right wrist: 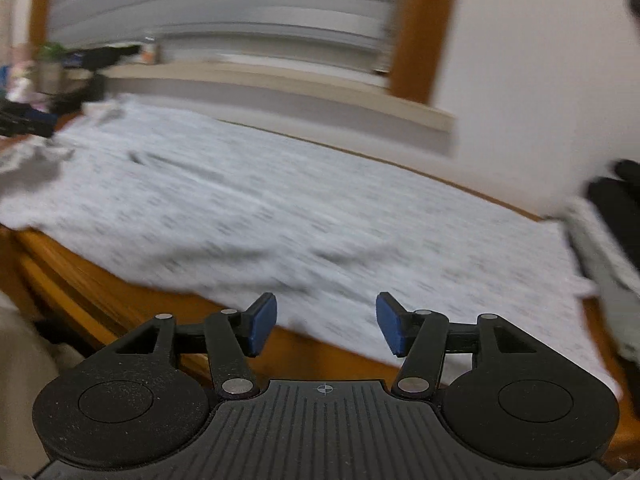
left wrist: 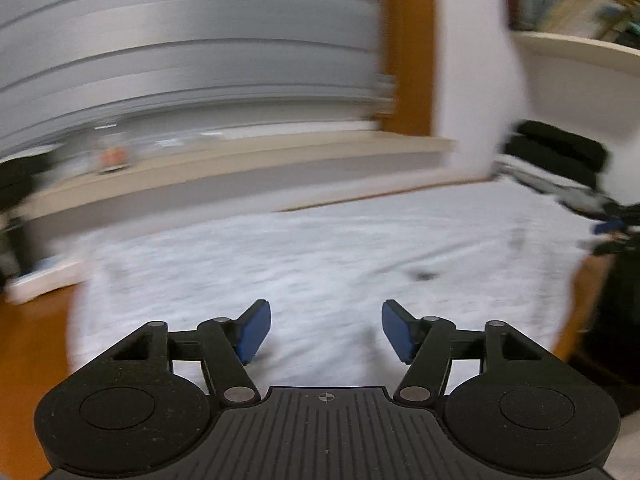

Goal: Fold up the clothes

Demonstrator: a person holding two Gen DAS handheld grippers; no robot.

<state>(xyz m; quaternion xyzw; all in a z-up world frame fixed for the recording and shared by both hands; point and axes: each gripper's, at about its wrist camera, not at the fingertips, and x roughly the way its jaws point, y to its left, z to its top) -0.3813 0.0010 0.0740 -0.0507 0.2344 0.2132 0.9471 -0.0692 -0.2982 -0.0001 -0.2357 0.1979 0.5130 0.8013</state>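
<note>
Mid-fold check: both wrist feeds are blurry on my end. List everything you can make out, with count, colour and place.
Garment: one, pale grey with a fine dark speckle, spread flat over the table, one edge hanging past the near rim.
Table: one, orange-brown wood, under the garment.
Window blind: one, grey slats, behind the table.
Window frame post: one, orange-brown, right of the blind.
Sill ledge: one, beige, below the blind; small blurred items on it, not identifiable.
Dark pile: black, far right end of the table; too blurred to name.
Shelf: white, upper right in the left wrist view, blurred contents.
Left gripper: black, blue pads, open, empty, over the garment.
Right gripper: same, open, empty, at the table's near edge.
</note>
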